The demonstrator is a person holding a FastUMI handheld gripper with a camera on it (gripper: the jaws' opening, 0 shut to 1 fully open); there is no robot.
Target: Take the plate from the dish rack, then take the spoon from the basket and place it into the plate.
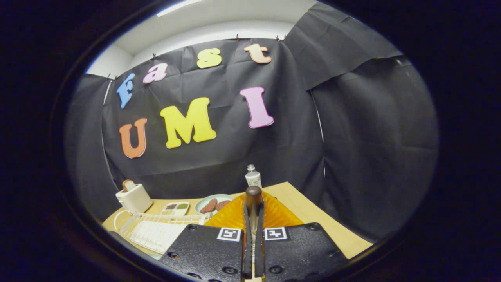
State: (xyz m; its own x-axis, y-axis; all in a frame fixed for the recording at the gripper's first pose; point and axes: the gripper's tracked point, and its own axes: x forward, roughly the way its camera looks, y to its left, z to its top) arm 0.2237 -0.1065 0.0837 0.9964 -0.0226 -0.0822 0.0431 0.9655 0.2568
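My gripper [253, 209] is shut on a thin dark-handled spoon [253, 194]. Its rounded brown end sticks up just past the fingertips, and the rest of it is hidden between the fingers. Right beneath and ahead of the fingers an orange ribbed plate [231, 216] lies on the wooden table [313, 213]. The spoon hangs over the plate's middle. To the left of the fingers stands the white wire dish rack [156, 229], with no plate standing in it.
Beyond the rack are a white toaster [134, 199] holding bread, a small divided dish [176, 208] and a pale plate with brown food pieces [213, 204]. A white tube [253, 177] stands behind the orange plate. The table's edge runs close on the right.
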